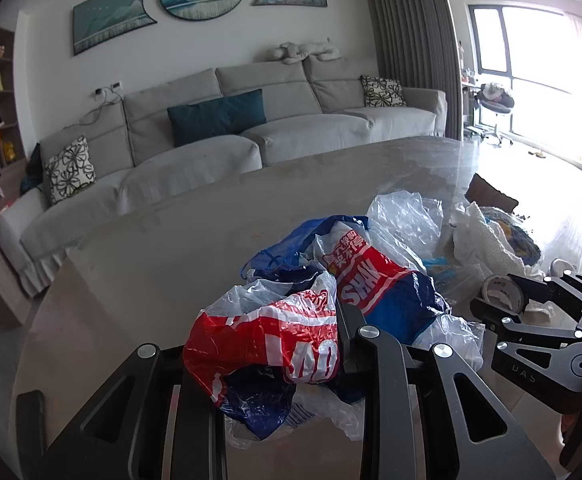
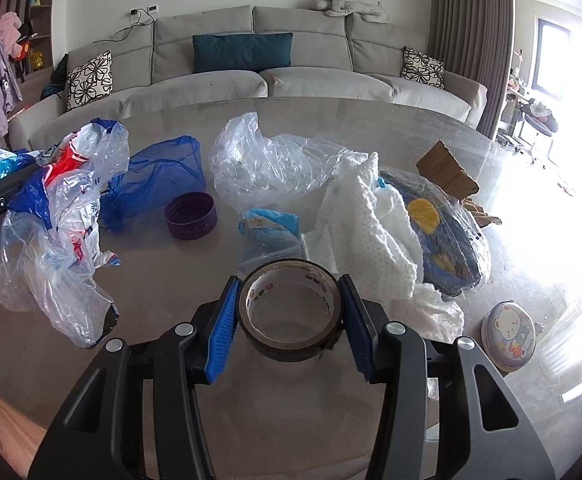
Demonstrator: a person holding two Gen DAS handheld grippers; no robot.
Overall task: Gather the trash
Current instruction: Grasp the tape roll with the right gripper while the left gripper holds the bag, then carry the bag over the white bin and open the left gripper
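Right gripper (image 2: 291,316), lower centre of its view, pinches a tape roll (image 2: 290,312) between blue pads; left gripper (image 1: 343,344) clamps the printed bag (image 1: 291,320). Judged early: cap (image 2: 190,216), clear bag (image 2: 259,160), foam wrap (image 2: 367,220) and tin (image 2: 507,334) remain loose on the table (image 2: 371,120).

The table (image 2: 371,128) looks like glossy polished stone. The printed bag (image 1: 291,320) is thin, crinkled plastic (shiny), the foam netting (image 2: 371,232) soft and rough, the sofa (image 2: 291,80) matt cloth.

Dark tape roll (image 2: 289,312) upright between blue pads, red-white-blue plastic bag (image 1: 291,320) crumpled, open on table
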